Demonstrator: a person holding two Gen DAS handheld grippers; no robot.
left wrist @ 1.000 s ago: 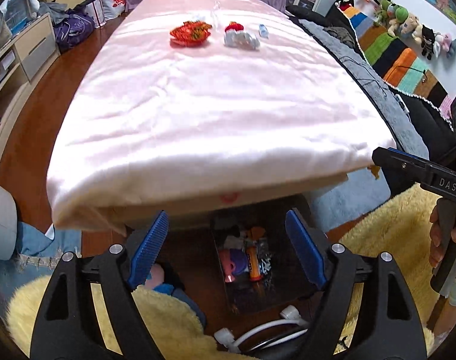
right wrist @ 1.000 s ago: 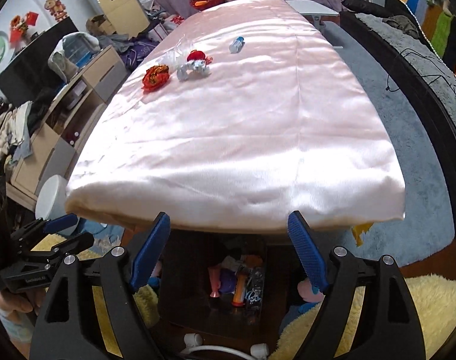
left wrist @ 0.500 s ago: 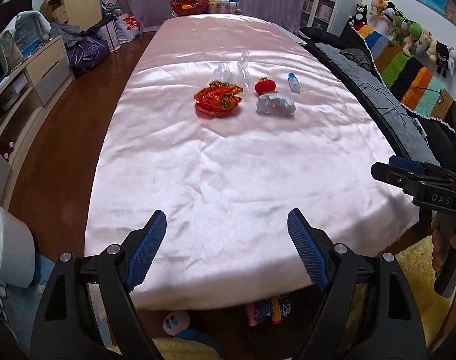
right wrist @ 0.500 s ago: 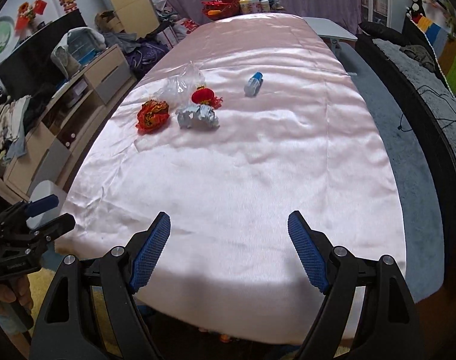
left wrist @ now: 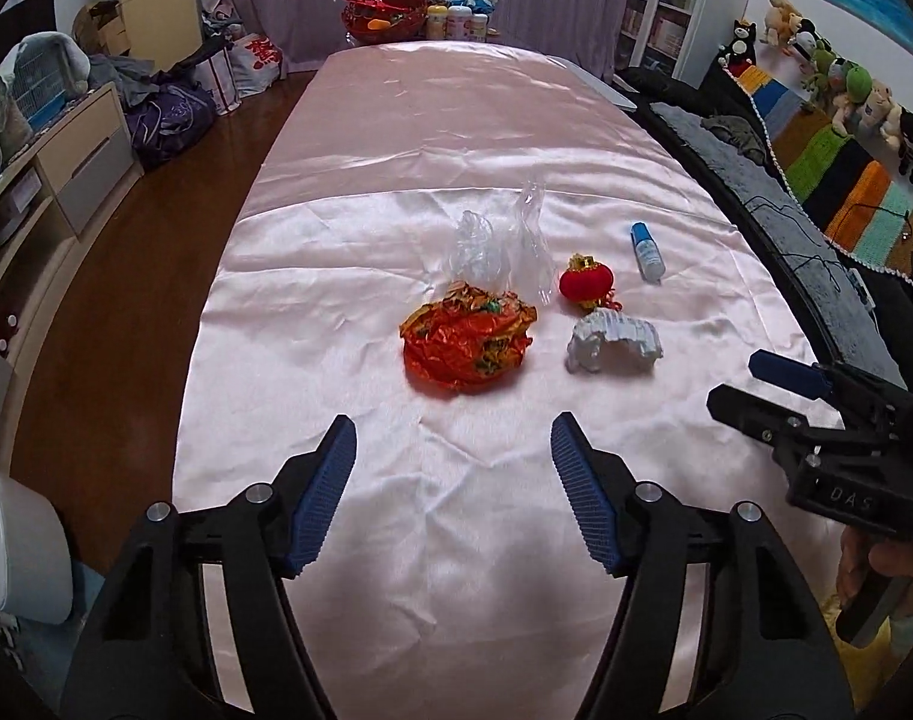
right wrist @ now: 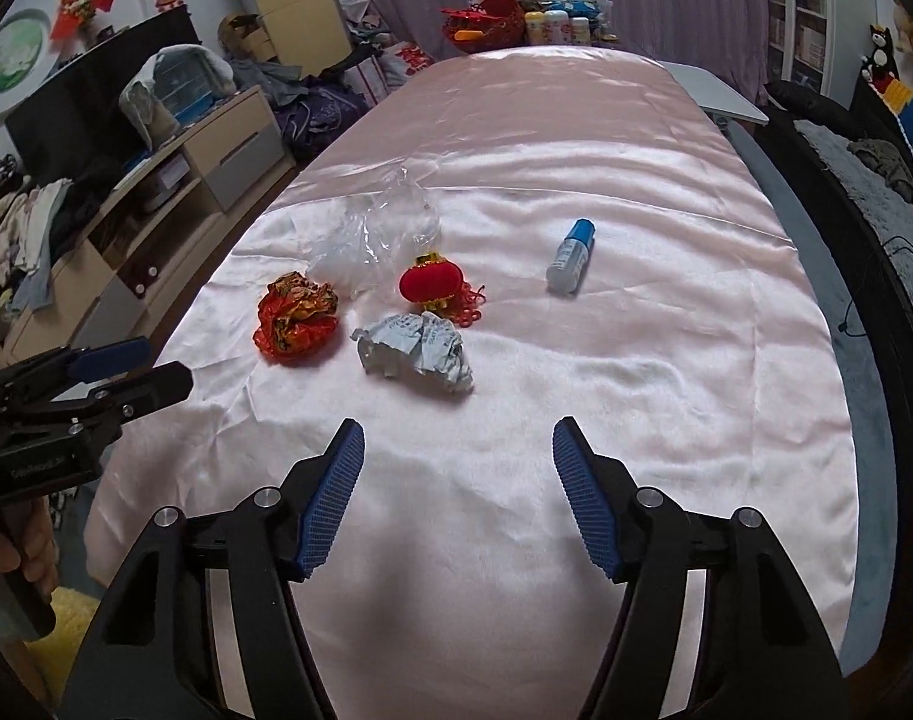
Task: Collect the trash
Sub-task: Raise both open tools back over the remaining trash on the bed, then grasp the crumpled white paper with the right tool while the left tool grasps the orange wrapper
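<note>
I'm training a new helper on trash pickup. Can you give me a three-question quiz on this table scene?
1. True or false: the left tongs already hold a piece of trash.
2. Which thing lies nearest the right tongs? A) the crumpled grey paper B) the small blue-capped bottle C) the clear plastic bag
3. Fill in: the red and gold wrapper lies on the pink ____.

Key
1. False: nothing is between them, though the jaws are closing.
2. A
3. cloth
</note>
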